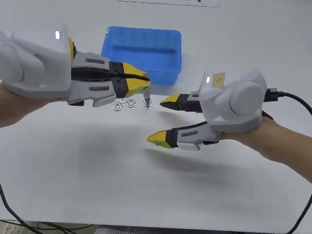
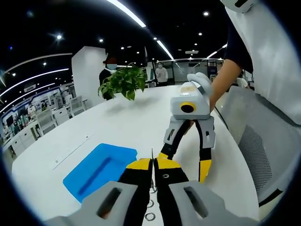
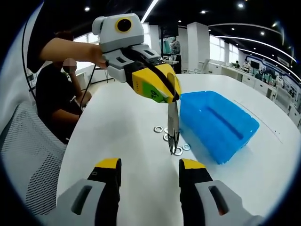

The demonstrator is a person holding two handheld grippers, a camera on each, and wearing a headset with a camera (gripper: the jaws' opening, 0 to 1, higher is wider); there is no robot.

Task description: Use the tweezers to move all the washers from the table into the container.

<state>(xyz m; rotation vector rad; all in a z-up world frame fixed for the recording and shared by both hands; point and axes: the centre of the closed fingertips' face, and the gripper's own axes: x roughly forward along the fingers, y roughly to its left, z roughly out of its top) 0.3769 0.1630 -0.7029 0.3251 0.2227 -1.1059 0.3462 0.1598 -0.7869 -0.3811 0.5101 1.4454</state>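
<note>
From the head view, my left tongs (image 1: 145,83) are clamped shut on the tweezers (image 1: 146,95), which hang tips-down over the right-hand end of a short row of washers (image 1: 130,103). The row lies on the white desk (image 1: 97,170) just in front of the blue container (image 1: 141,68), which sits toward the desk's far edge. My right tongs (image 1: 161,119) hover near the washers, jaws wide apart and holding nothing. In the left gripper view, my jaws are pressed together around the tweezers (image 2: 152,155), with washers (image 2: 150,216) below and the container (image 2: 80,181) to the left. In the right gripper view, my own jaws stand apart, and the tweezers (image 3: 172,125) point down at a washer beside the container (image 3: 221,141). I cannot tell whether they touch.
</note>
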